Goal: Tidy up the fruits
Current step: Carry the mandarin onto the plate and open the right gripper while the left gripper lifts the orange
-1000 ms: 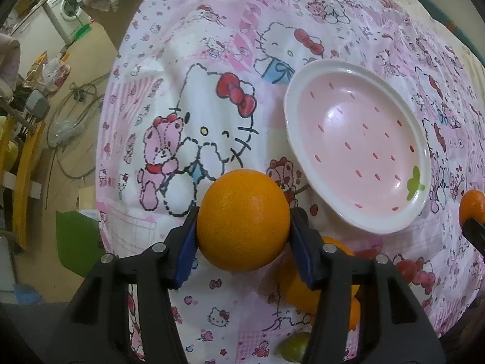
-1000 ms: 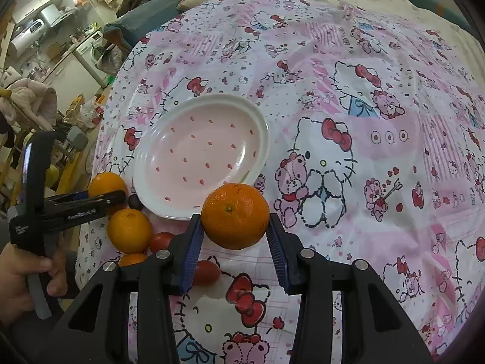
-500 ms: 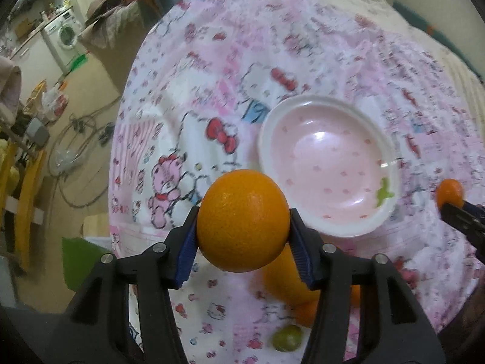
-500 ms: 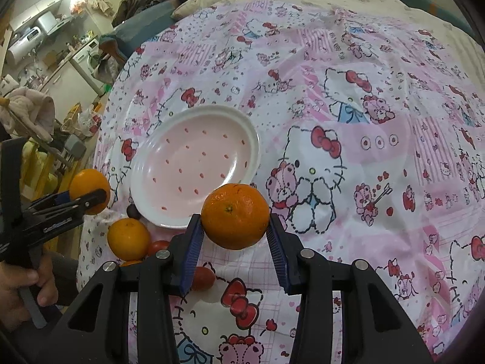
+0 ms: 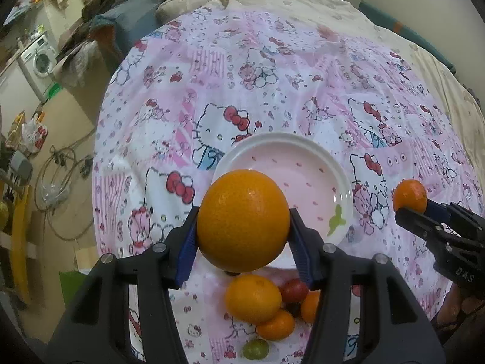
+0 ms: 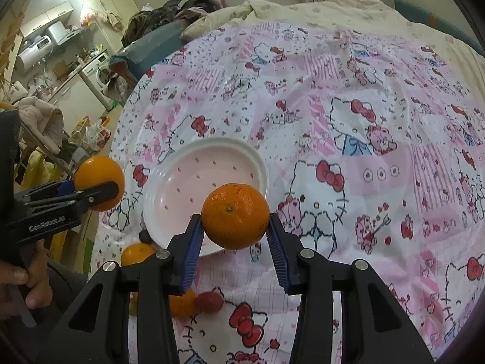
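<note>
Pink cartoon-cat cloth (image 5: 272, 91) over a bed, empty pink plate (image 5: 306, 163), washing machine (image 5: 39, 60) behind, left gripper (image 5: 242, 239) grasping an orange (image 5: 242, 218), right gripper (image 6: 235, 236) grasping a mandarin (image 6: 235, 215)

Plate (image 5: 344, 182) open above (fruit pile (image 5: 257, 300) beside)

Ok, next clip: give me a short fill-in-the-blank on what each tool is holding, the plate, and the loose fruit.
1. The left tool is shut on a large ____.
2. The right tool grips a smaller orange, so the number of fruits held in the air is ____.
3. The pink plate has ____ fruit on it.
4. Among the loose fruit near the plate, the small round one nearest the bottom edge of the left wrist view is ____ in colour.

Missing words: orange; two; no; green
</note>
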Available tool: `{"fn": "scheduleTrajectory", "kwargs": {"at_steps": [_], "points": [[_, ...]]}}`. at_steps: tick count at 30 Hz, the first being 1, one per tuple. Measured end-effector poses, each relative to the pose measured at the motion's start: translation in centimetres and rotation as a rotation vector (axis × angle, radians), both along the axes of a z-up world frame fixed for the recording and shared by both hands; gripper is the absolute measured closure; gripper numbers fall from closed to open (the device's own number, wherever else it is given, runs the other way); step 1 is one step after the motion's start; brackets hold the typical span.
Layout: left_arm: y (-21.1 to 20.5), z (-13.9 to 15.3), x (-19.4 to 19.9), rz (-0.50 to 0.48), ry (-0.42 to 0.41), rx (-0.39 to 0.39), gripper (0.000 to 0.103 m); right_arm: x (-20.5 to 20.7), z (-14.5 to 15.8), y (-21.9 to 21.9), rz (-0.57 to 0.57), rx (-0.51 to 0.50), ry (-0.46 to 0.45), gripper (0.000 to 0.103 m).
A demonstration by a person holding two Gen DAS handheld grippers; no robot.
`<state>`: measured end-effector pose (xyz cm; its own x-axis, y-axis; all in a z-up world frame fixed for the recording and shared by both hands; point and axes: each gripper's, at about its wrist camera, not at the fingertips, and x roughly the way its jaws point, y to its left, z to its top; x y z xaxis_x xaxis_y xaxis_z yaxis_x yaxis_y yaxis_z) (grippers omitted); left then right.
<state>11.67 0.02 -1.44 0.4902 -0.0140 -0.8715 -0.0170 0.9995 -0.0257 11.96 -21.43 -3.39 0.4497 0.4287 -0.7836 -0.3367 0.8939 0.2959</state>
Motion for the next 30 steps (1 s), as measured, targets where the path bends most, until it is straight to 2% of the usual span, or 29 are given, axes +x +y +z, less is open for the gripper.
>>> {"fn": "scheduleTrajectory", "kwargs": {"at_steps": [9, 17, 25, 30], "points": [[-0.2, -0.4, 2.7, -0.032, 0.005, 0.013, 0.052, 2.6, 0.3, 0.7, 0.023, 0.006, -0.032, 0.059], [0.8, -2.0, 4.0, -0.003, 0.014, 0.004, 0.052, 5.8, -2.0, 2.1, 0.061, 0.060, 0.038, 0.059], [2.6, -2.4, 4.9, 0.041, 0.033, -0.018, 0.052, 8.9, -6.1, 7.0, 0.138, -0.045, 0.090, 0.059], [3.2, -2.6, 5.0, 0.049, 0.044, -0.018, 0.052, 9.8, -8.6, 8.4, 0.156, -0.132, 0.114, 0.059]]}}
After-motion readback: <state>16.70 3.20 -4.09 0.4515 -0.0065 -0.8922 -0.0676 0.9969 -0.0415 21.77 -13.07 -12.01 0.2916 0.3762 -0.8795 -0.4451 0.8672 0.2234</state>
